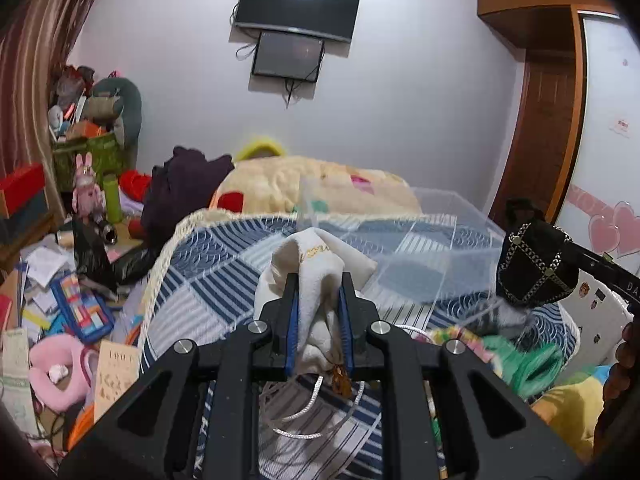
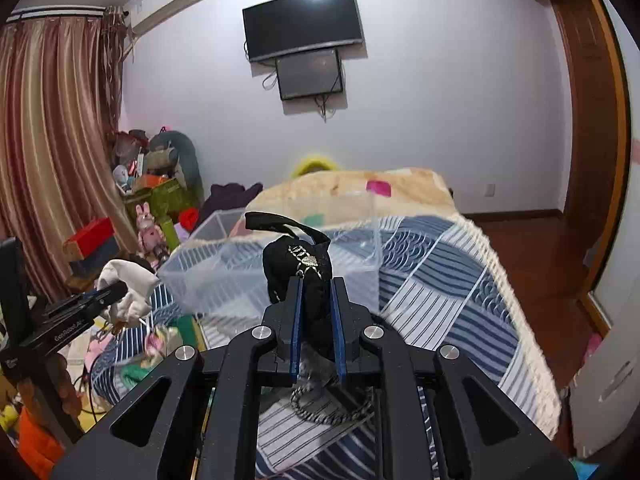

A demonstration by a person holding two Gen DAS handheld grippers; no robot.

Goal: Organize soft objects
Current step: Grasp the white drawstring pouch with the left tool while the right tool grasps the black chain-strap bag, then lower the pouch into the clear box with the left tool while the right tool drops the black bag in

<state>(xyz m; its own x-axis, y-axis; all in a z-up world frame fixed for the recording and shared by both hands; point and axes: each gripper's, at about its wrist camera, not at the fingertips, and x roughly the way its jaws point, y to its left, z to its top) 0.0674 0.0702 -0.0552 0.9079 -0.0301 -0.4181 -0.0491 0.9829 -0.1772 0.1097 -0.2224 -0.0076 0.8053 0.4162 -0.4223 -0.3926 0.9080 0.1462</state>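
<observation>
Both picks done, nothing binned yet; left gripper fingers clamp the white pouch, right gripper fingers clamp the black pouch, both above the bed; clear bin looks empty; more soft items remain.

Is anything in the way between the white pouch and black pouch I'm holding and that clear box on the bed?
Nothing visible: white pouch and black pouch hang clamped just short of the clear box, whose top is open.
</observation>
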